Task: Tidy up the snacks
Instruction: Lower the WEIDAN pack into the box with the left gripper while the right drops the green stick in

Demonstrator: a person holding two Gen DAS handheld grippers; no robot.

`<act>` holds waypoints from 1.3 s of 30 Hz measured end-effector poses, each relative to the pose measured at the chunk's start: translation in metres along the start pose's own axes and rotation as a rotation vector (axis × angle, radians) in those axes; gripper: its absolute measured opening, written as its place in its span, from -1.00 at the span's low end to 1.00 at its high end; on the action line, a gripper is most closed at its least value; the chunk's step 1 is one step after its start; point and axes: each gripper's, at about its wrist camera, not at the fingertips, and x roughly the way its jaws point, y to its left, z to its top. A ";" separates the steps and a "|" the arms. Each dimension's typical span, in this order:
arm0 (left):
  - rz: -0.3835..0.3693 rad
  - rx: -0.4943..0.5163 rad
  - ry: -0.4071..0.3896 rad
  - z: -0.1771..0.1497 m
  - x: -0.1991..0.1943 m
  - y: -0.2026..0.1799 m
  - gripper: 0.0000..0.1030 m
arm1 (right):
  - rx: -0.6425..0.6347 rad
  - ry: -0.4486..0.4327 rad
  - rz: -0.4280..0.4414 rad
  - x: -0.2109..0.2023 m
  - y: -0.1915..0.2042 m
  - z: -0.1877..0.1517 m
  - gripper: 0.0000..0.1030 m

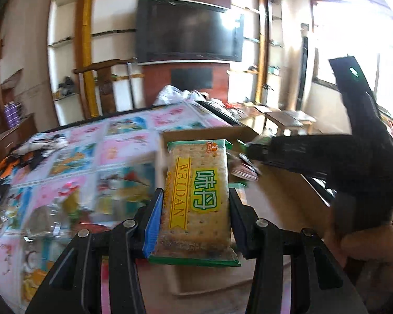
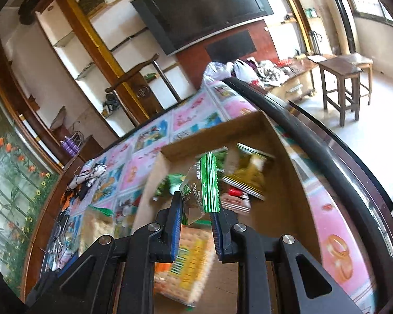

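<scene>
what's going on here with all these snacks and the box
A person is sorting snacks into a cardboard box on a table with a patterned cloth. The left hand-held gripper is shut on a cracker packet, carried near the box. The right hand-held gripper is shut on a small green snack packet above the box, which already holds several packets.
</scene>
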 end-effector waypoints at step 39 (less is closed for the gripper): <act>-0.081 0.014 0.018 -0.003 -0.002 -0.002 0.24 | 0.018 0.022 -0.155 0.004 -0.012 0.002 -0.52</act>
